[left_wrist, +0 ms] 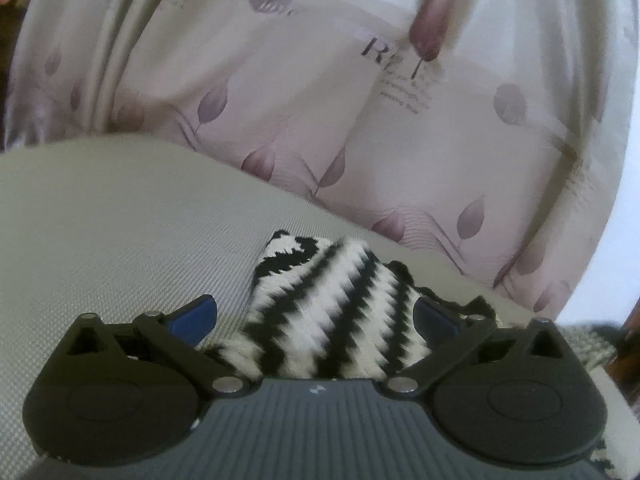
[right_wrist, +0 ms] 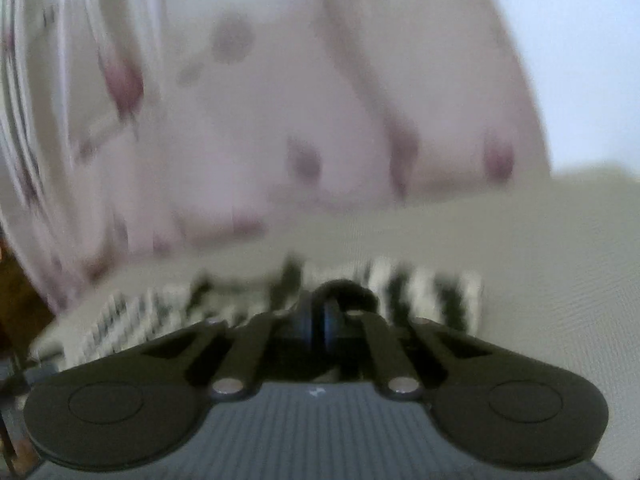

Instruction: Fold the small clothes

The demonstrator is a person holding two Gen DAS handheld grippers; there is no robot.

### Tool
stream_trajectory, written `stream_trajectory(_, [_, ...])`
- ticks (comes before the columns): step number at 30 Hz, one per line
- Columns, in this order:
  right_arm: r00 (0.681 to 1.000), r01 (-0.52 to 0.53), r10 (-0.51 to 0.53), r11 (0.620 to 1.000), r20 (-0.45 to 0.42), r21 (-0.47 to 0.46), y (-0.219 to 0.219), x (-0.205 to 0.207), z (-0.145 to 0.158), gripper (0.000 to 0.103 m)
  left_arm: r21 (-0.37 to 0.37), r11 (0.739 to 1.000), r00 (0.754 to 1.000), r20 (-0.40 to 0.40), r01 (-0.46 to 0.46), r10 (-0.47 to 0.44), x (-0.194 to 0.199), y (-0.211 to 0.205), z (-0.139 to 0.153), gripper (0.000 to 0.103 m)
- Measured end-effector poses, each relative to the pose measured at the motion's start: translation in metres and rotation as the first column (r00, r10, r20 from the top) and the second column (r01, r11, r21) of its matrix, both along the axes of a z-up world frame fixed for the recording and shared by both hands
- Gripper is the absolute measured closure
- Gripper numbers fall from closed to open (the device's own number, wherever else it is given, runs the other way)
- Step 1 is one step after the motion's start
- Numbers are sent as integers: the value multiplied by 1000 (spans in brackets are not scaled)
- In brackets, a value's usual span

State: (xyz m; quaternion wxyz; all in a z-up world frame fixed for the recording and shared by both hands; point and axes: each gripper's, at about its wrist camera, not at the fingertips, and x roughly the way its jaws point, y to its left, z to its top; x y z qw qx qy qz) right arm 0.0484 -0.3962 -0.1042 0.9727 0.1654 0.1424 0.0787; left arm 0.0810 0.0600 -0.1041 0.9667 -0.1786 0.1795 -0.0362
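The left gripper (left_wrist: 316,318) stands wide open, the zebra-striped cloth (left_wrist: 332,304) lying between its 2 fingers on the grey mat (left_wrist: 120,220). The right gripper (right_wrist: 318,320) is closed; whether it pinches the cloth's near edge is blurred.

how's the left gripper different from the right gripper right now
The left gripper stands wide open, its blue pads far apart; the right gripper is shut, pads together.
The black-and-white zigzag cloth lies between the left gripper's open fingers, not pinched; whether the right gripper has pinched any of it, its blurred view does not show.
The left gripper's view is fairly sharp; the right gripper's is smeared.
Both point over the grey surface toward the leaf-print bedding.
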Motion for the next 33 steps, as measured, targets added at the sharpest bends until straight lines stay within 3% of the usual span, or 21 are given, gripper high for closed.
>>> stream_trajectory(2, [1000,27,-27,1000,-17,-13,-8,5,0,97,2,1000,1000,-14,12,-12,6,-4,0,0])
stream_trajectory(5, [994,26,-28,999,-102,-23,-16,18,-24,97,-18,1000,999,-40,-1,0,8,1,-4,0])
stream_trajectory(12, [982,15,9,992,-187,126,-31,22,-67,96,16,998,989,-135,-58,60,19,1,-7,3])
stream_trajectory(14, [982,12,22,984,-188,177,-37,20,-71,96,52,997,982,-177,-63,71,24,-2,-9,15])
stream_trajectory(15, [982,7,26,984,-186,176,-37,21,-72,96,66,996,979,-193,-60,72,26,-4,-10,35])
stream_trajectory(17, [982,-17,41,991,-182,131,-29,23,-70,97,103,992,972,-216,-72,93,29,-7,-11,59])
stream_trajectory(21, [983,-91,95,995,-158,29,-3,33,-57,98,104,985,961,-225,-140,160,27,-1,-14,71])
stream_trajectory(23, [984,-97,91,995,-152,-29,7,36,-52,98,114,981,957,-224,-159,182,25,-1,-14,71])
stream_trajectory(25, [986,-39,30,998,-162,-56,1,35,-54,98,124,979,957,-222,-163,187,25,-4,-13,70])
stream_trajectory(27, [982,-3,-2,1000,-189,-29,-14,34,-61,97,123,981,958,-224,-153,177,26,-4,-13,67])
stream_trajectory(28, [981,-13,16,1000,-195,19,-23,33,-63,97,121,985,964,-220,-124,148,28,-6,-13,61])
stream_trajectory(30, [982,-5,16,998,-189,61,-32,23,-60,95,125,990,972,-213,-69,94,27,-10,-11,25])
stream_trajectory(33, [988,-34,53,991,-147,126,-42,-12,-44,95,167,986,985,-160,-32,59,14,-12,0,22])
